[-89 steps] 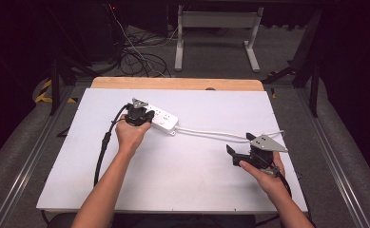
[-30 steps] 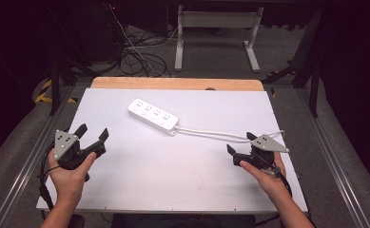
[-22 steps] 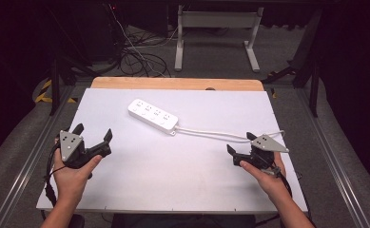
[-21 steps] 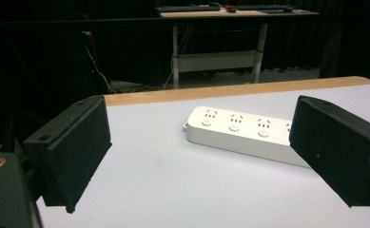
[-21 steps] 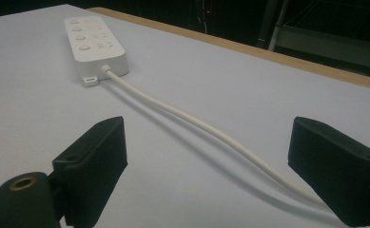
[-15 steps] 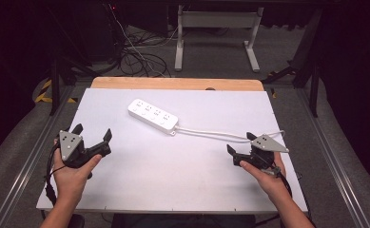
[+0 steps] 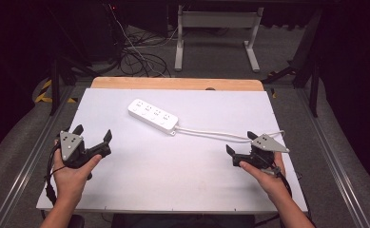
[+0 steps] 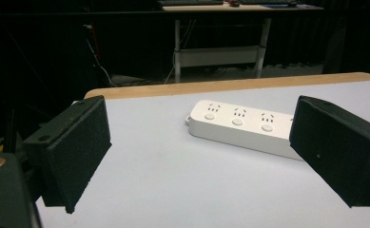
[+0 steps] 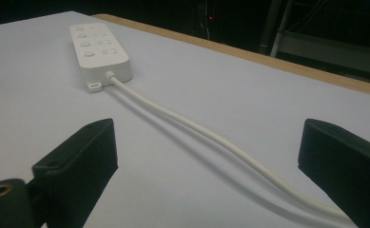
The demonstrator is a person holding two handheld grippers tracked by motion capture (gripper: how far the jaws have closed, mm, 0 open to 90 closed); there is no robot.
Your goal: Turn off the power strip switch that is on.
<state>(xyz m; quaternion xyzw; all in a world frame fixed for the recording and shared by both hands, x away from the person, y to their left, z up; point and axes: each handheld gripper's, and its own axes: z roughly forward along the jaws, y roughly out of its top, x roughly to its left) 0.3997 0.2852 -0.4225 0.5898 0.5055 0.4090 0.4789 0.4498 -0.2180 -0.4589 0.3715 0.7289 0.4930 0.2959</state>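
nearest to me, the left gripper sits low over the white table with its jaws spread wide and nothing between them. the right gripper is the same — jaws apart, empty, resting at the near right edge.

just ahead of the right gripper the white cord runs across the surface; in the right gripper view it passes between the two black jaws and curves off toward the right one. that is the first worry, i think — close the jaws carelessly here and they would pinch the cord and drag the whole thing sideways.

farther out, ahead of the left gripper and a bit to its right, lies the power strip, flat, sockets up, well apart from both grippers. in the left gripper view its far end hides behind the right-hand jaw.

a reach from the left could come in too low and shove the strip along the smooth top instead of straddling it; a smooth casing like that would likely slip if gripped at the end rather than across the body. a pull on the cord would also swing the strip round.
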